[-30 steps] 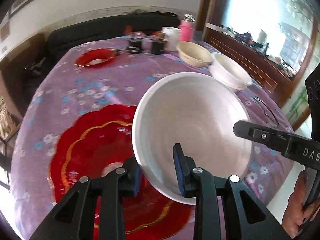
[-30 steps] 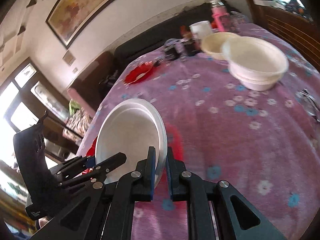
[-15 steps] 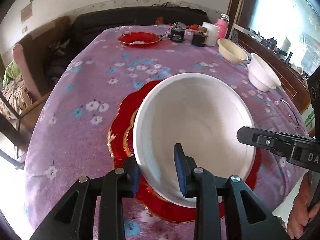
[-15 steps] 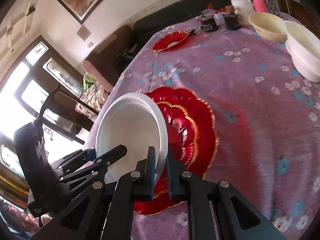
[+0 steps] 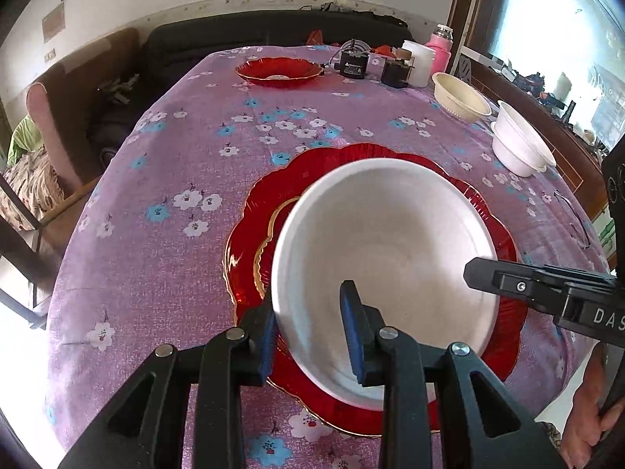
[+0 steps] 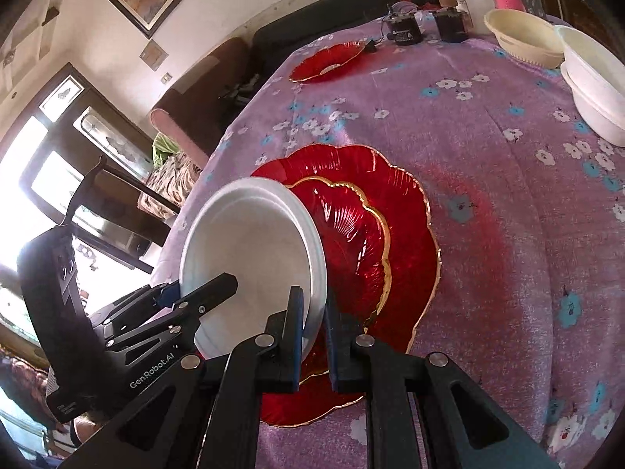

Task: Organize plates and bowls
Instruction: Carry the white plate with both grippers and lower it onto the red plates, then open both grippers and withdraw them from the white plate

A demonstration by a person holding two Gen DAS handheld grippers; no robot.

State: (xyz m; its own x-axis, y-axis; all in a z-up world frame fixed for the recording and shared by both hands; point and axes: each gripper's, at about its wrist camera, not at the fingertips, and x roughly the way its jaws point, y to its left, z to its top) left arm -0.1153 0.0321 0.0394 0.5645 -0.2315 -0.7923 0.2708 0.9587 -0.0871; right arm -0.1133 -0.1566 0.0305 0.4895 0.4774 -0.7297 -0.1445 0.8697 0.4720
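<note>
A white plate [image 5: 384, 258] hangs tilted above two stacked red scalloped plates [image 5: 250, 230], a smaller one on a larger one [image 6: 410, 211]. My left gripper [image 5: 308, 328] is shut on the white plate's near rim. My right gripper [image 6: 314, 312] is shut on the white plate's [image 6: 250, 250] opposite rim; its finger [image 5: 508, 279] shows in the left wrist view. The white plate hides much of the red stack.
A purple flowered cloth [image 5: 175, 148] covers the table. At the far end stand a small red dish [image 5: 279, 71], a cream bowl [image 5: 461, 95], stacked white bowls [image 5: 519, 148], a white cup [image 5: 418, 62], a pink bottle [image 5: 441, 49] and dark boxes [image 5: 353, 64]. Chairs [image 5: 50, 117] stand at left.
Both grippers have carried the white plate up and back from the table; the red plates now show more fully beneath it. Both grips are unchanged.
</note>
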